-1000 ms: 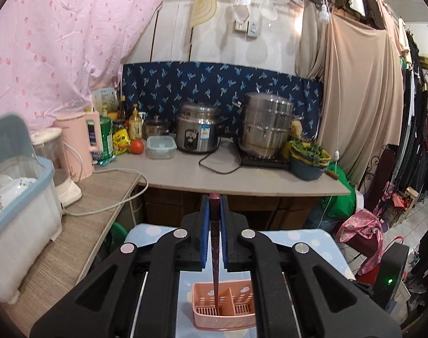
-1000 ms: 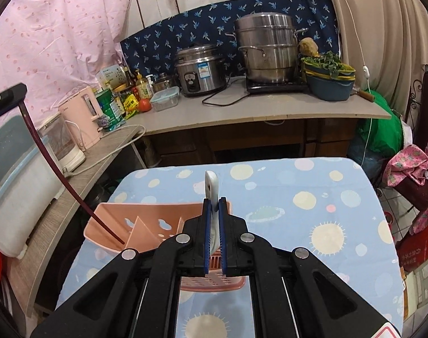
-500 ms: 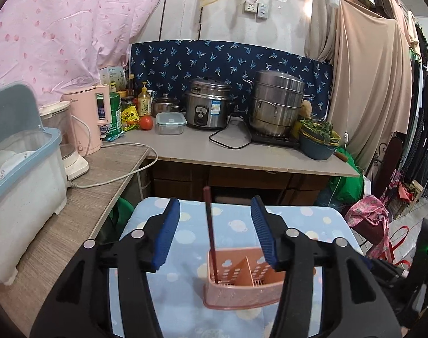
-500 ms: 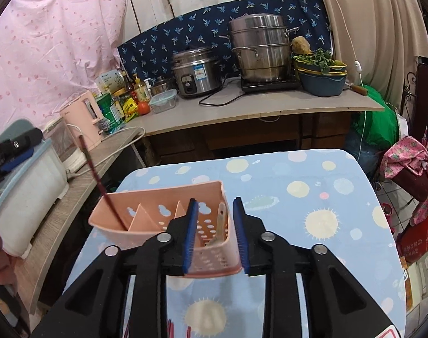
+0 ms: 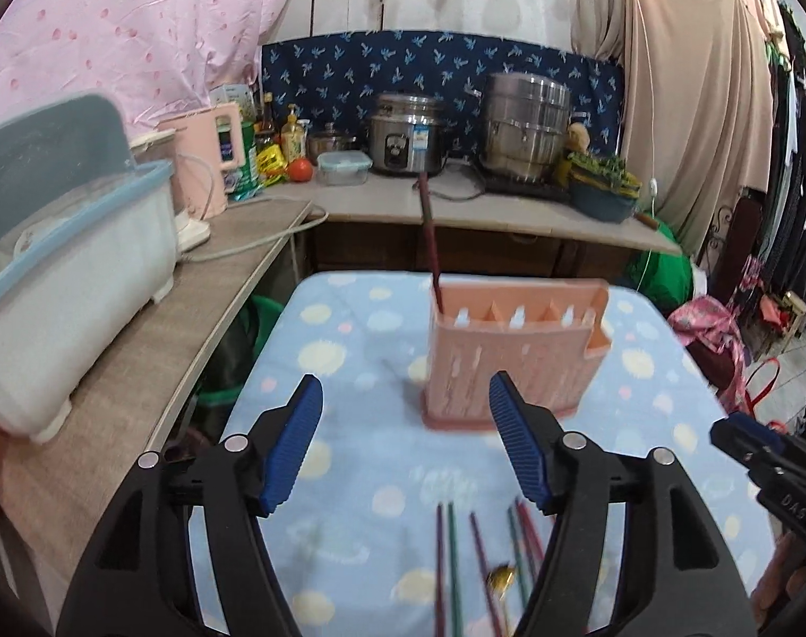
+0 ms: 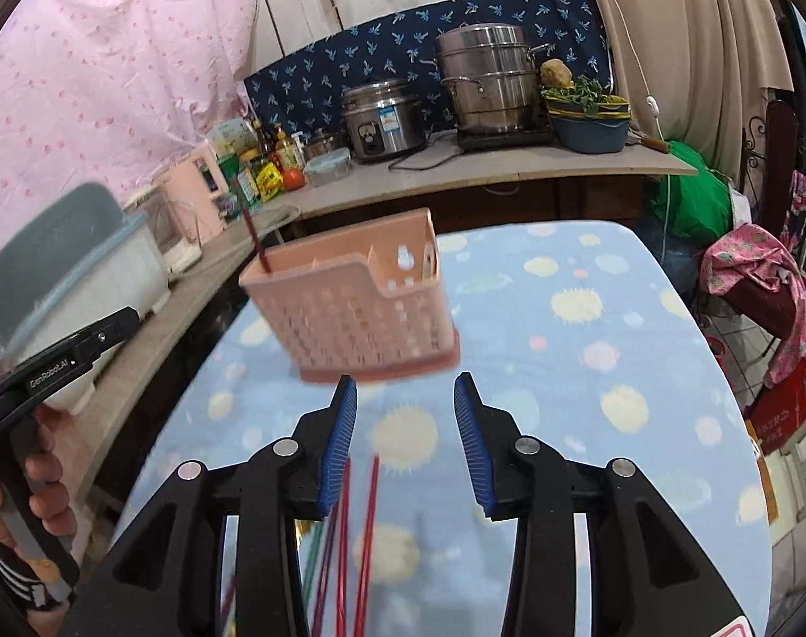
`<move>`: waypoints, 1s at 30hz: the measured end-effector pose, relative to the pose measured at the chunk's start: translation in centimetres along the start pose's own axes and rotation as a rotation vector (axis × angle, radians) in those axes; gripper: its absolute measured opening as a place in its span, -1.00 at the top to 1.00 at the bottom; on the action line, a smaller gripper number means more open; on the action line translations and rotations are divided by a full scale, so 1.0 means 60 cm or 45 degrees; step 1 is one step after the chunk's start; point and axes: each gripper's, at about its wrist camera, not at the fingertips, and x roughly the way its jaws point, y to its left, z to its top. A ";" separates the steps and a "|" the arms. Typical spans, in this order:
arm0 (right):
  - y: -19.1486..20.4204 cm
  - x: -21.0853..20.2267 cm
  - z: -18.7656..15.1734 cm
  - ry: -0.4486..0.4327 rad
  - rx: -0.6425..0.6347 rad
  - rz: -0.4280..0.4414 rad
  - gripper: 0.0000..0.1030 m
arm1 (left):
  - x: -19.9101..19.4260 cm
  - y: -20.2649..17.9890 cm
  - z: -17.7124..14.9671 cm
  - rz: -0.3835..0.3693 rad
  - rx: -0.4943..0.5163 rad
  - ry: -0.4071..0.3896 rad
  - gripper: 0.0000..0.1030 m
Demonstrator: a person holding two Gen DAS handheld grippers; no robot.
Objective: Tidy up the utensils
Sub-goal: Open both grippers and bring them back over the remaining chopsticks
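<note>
A pink slotted utensil holder (image 5: 514,355) (image 6: 355,308) stands on the blue dotted table. A dark red chopstick (image 5: 429,233) (image 6: 254,239) leans upright in its left end compartment. A pale spoon handle (image 6: 429,265) shows in the right end compartment. My left gripper (image 5: 403,387) hovers short of the holder, jaws opening, nothing between them. My right gripper (image 6: 404,387) is just in front of the holder, jaws also opening and empty. Several loose coloured chopsticks (image 5: 477,557) (image 6: 360,531) and a gold spoon (image 5: 501,578) lie on the cloth under the grippers.
A wooden counter runs left and behind with a white-and-blue dish box (image 5: 68,286), pink kettle (image 5: 212,154), rice cooker (image 5: 408,132), steel steamer (image 5: 525,122) and blue bowl of greens (image 5: 602,191). A hand (image 6: 10,504) holds the left gripper at the table's left edge.
Both grippers went from shut to open. The left one let go of the dark red chopstick, the right one of the spoon, both now in the holder. Both drew back from it.
</note>
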 end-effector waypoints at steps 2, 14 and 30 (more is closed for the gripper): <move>0.004 -0.011 -0.036 0.030 -0.021 -0.018 0.27 | -0.006 0.004 -0.039 0.019 0.011 0.040 -0.22; 0.017 -0.035 -0.222 0.229 -0.033 -0.061 0.27 | -0.020 0.023 -0.240 0.028 -0.016 0.313 -0.22; 0.055 -0.011 -0.277 0.289 -0.076 -0.059 0.33 | -0.030 0.011 -0.314 0.030 0.005 0.390 -0.23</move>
